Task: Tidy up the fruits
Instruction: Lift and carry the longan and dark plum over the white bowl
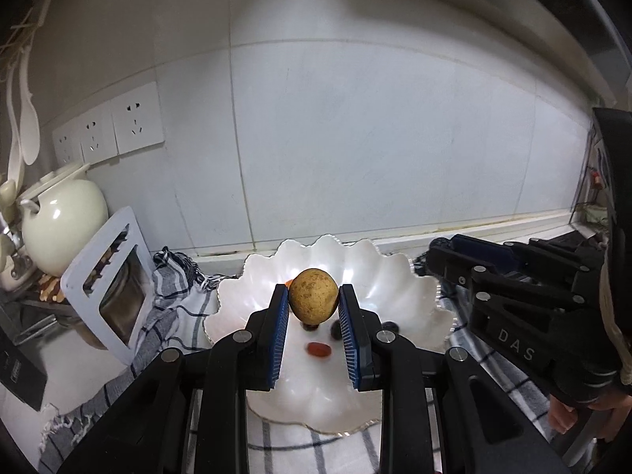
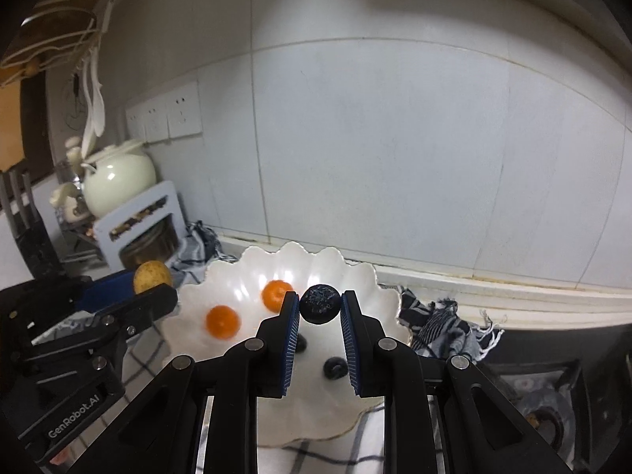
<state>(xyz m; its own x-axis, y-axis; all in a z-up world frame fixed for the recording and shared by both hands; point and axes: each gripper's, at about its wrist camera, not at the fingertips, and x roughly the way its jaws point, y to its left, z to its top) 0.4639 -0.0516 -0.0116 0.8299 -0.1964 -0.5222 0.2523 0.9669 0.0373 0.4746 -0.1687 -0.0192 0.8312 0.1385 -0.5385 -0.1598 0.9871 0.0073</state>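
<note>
Left hand-held gripper (image 1: 313,303) pads around speckled fruit (image 1: 313,295), above scalloped bowl (image 1: 399,276)

Dim, cool indoor light. Glare pooled on white scalloped bowl (image 1: 395,276) near centre. Oranges (image 2: 223,322) slightly motion-blurred in right view. Heavy fisheye bending; black vignette at 10 and 2 o'clock corners.

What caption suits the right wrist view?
Right gripper holds a blueberry above the scalloped white bowl.

Pearly white scalloped bowl (image 2: 379,288) on blue-and-white checked cloth (image 1: 166,316). Speckled tan-yellow fruit (image 1: 313,295) between blue ribbed pads (image 1: 278,328). Two bright orange fruits (image 2: 223,322), dark blue-black berry (image 2: 320,303), cream teapot (image 1: 63,225).
</note>
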